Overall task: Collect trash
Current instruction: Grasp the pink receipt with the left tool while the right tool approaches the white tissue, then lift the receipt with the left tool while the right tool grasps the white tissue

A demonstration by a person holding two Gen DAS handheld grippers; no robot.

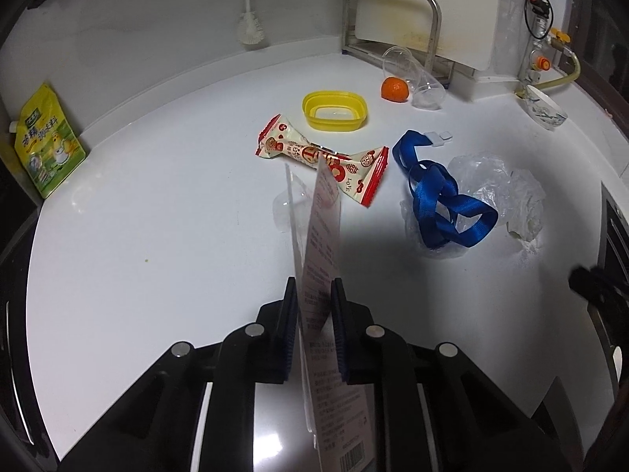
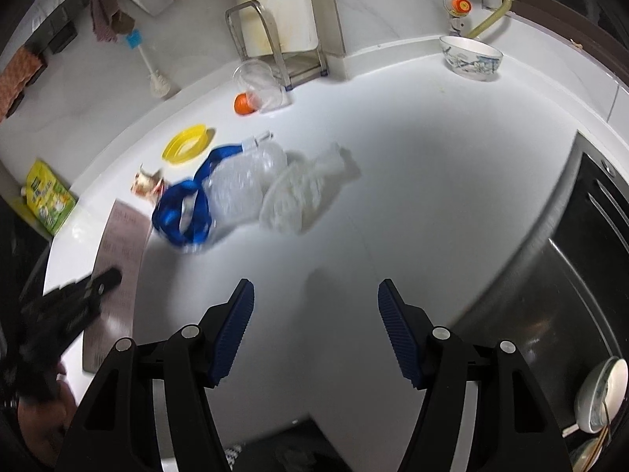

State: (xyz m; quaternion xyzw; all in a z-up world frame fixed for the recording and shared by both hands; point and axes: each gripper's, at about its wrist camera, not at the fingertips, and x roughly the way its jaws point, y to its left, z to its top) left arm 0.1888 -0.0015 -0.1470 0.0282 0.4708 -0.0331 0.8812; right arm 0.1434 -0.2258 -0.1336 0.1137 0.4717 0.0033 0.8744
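Observation:
My left gripper (image 1: 313, 287) is shut on a long paper receipt (image 1: 322, 244) and holds it edge-up above the white counter (image 1: 157, 236); the receipt also shows in the right wrist view (image 2: 122, 244). Beyond it lie a red and cream snack wrapper (image 1: 322, 155), a blue lanyard (image 1: 444, 196) and crumpled clear plastic bags (image 1: 495, 185). My right gripper (image 2: 316, 295) is open and empty above the counter, with the lanyard (image 2: 184, 212) and the plastic bags (image 2: 275, 185) ahead and to its left.
A yellow lid (image 1: 334, 110), an orange (image 1: 394, 89) and a tipped clear cup (image 1: 416, 78) lie by a metal rack (image 1: 393, 23). A patterned bowl (image 2: 471, 57) stands at the back. A green pouch (image 1: 47, 141) leans at the left. A sink (image 2: 550, 314) is on the right.

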